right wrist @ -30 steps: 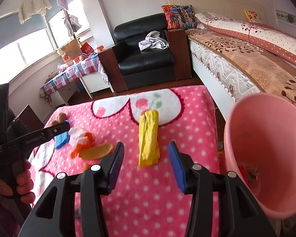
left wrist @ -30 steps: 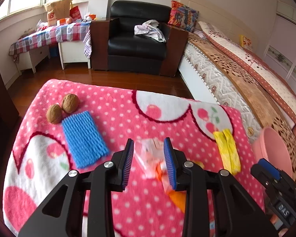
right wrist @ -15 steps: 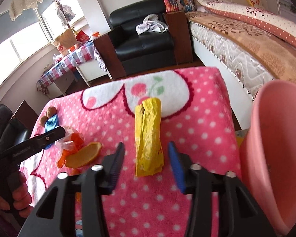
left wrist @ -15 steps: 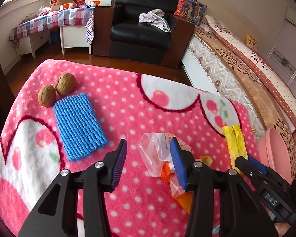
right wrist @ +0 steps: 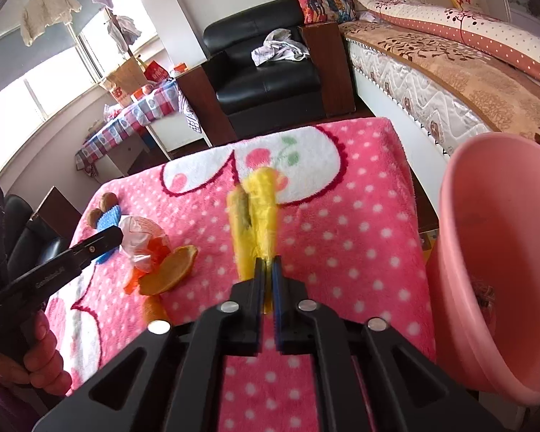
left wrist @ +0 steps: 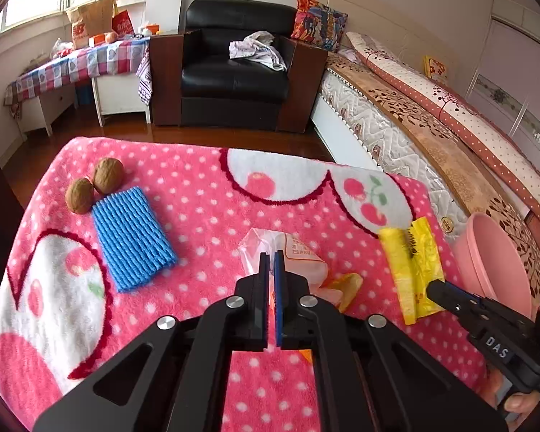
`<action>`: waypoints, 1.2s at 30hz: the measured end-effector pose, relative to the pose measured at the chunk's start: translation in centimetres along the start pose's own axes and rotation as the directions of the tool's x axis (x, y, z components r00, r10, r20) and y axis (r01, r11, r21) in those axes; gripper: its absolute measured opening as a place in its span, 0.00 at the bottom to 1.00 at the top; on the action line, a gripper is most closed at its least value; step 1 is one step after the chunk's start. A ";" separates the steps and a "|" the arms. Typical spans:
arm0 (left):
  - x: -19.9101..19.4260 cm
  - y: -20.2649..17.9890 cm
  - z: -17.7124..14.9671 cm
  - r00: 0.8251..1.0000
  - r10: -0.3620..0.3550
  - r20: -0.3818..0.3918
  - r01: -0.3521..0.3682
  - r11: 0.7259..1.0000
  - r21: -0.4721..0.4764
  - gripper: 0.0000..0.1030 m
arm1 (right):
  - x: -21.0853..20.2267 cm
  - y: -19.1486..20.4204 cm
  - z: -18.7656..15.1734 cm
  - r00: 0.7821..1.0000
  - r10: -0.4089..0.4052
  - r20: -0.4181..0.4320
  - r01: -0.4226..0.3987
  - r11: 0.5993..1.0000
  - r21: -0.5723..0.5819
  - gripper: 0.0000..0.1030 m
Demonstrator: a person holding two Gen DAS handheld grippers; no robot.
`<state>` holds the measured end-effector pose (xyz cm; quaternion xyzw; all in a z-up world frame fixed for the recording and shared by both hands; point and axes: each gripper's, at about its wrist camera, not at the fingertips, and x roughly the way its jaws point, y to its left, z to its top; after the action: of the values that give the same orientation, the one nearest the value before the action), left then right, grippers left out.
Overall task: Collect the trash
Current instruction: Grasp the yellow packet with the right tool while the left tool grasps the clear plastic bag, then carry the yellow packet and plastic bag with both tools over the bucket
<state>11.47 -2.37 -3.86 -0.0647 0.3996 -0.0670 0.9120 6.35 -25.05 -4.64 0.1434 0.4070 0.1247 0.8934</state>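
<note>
Yellow wrapper [right wrist: 257, 216] — pinched in right tool [right wrist: 267, 270], near pink bin [right wrist: 500, 252].

I count two walnuts [left wrist: 91, 185], one blue foam net sleeve [left wrist: 131, 237], one clear plastic bag [left wrist: 288, 253], one yellow wrapper [left wrist: 412, 266], orange peel pieces [right wrist: 167, 270] (at least two, exact number unclear), one pink bin [right wrist: 504, 252], and two grippers: left [left wrist: 271, 255], right [right wrist: 268, 261].
</note>
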 end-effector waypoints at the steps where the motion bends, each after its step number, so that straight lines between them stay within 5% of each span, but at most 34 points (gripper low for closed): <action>1: -0.3 0.0 0.1 1.000 -0.004 0.005 0.004 1.000 0.001 0.01 | -0.5 0.0 -0.1 1.000 0.005 0.009 -0.005 1.000 0.002 0.03; 19: -7.5 -4.8 0.7 0.988 -0.093 0.125 0.080 0.991 0.106 0.01 | -8.6 -1.6 -1.3 0.990 0.018 0.143 -0.027 0.998 0.063 0.03; 36: -7.3 -18.0 -0.9 0.962 -0.256 0.092 0.216 0.925 0.313 0.01 | -16.4 -11.4 -3.8 0.951 -0.184 0.250 0.124 0.963 0.239 0.03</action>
<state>4.61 -18.81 3.90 0.0227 0.3131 -0.2318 0.9207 -5.83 -40.62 0.23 0.2246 0.3028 -0.0123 0.9261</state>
